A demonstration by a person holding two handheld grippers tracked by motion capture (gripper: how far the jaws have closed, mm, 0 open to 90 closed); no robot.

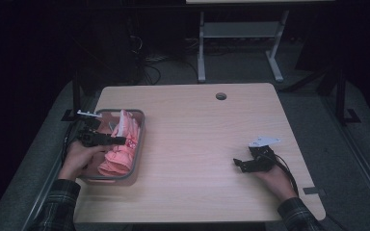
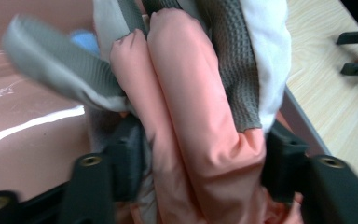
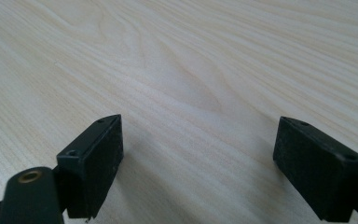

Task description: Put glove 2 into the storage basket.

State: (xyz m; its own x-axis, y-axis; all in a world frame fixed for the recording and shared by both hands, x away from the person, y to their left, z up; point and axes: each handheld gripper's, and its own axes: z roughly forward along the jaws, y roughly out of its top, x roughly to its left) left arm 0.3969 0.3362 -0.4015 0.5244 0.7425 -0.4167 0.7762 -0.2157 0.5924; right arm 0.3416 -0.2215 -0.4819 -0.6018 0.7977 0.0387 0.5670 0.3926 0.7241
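Nearest the person, the left gripper hangs over the grey-rimmed tray at the table's left edge, its jaws set wide on either side of a rolled pink garment. In the left gripper view the pads flank the roll and seem to rest against the cloth, though whether they press or merely touch I cannot tell. The garment looks light and soft, with a smooth, slightly slippery shell and a grey mesh lining folded along it (a loose bundle, likely to sag or unroll if lifted by one end). The best hold, I judge, is across the thick middle of the roll, gathering several layers at once.

From the high view the bundle's long axis runs from the tray's near end toward its far end, roughly along the tray's length, and lies inside the rim.

Farther right, the right gripper rests low on the wooden table, well apart from the tray, its jaws spread with nothing between them.
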